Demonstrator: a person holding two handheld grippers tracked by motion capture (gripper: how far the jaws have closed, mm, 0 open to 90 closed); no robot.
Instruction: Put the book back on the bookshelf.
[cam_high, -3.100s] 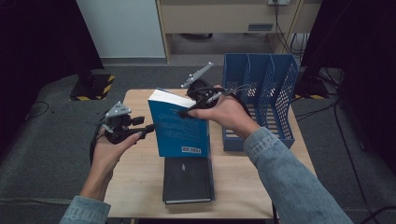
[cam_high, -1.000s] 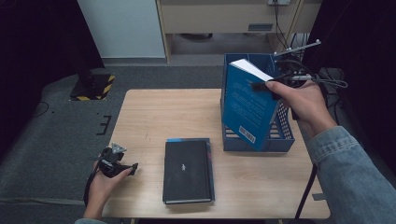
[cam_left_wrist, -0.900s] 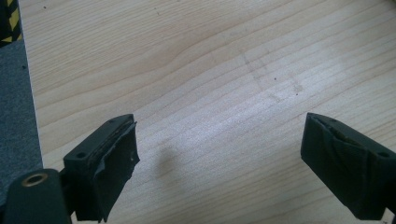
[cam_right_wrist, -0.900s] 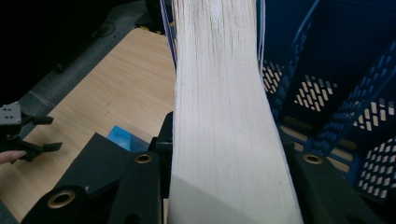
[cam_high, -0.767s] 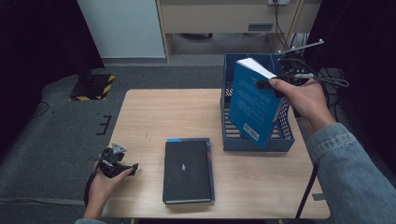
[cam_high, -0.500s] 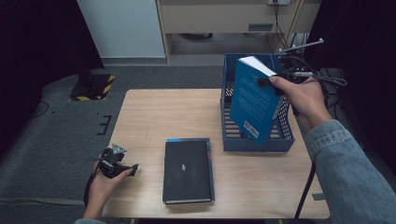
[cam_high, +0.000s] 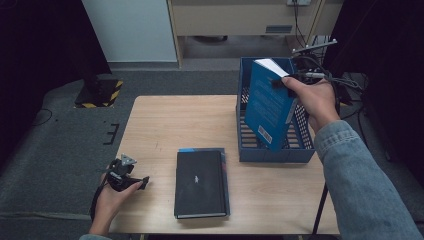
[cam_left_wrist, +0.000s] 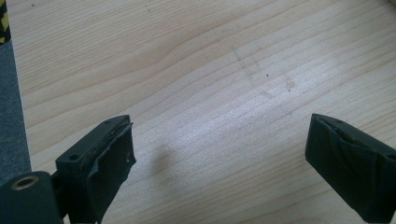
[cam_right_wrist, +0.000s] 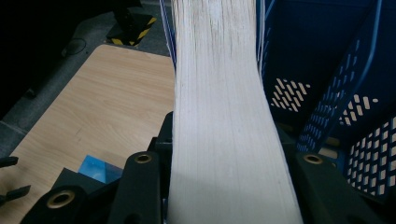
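grey carpet (cam_high: 60, 120) lay around a light wooden table (cam_high: 185, 120), with a pale cabinet (cam_high: 130, 30) and a beige shelf unit behind it and a yellow-and-black striped block (cam_high: 100, 92) on the floor to the left. on the table's right side stood a blue perforated plastic file basket (cam_high: 275, 152), its slotted walls also seen in the right gripper view (cam_right_wrist: 336, 107). the right claw (cam_high: 295, 80), held in the person's right hand (cam_high: 312, 100), was clenched on the upper edge of a thick blue paperback book (cam_high: 267, 102); in the right gripper view the book's white page block (cam_right_wrist: 219, 116) ran up between the two black jaws, which pressed on it from both sides. the book hung tilted, its top leaning away from the hand, and its lower corner dipped inside the basket near the front wall; whether it touched the basket floor could not be told. a black hardcover book (cam_high: 200, 182) lay flat near the table's front edge, left of the basket and apart from it, resting on a thin blue book (cam_high: 223, 155) whose edge showed along its far and right sides. at the table's front left corner the left hand (cam_high: 112, 200) held the left claw (cam_high: 142, 182) low over bare wood, well apart from both books. in the left gripper view its jaws stood wide, released, with only wood grain (cam_left_wrist: 210, 93) between them.
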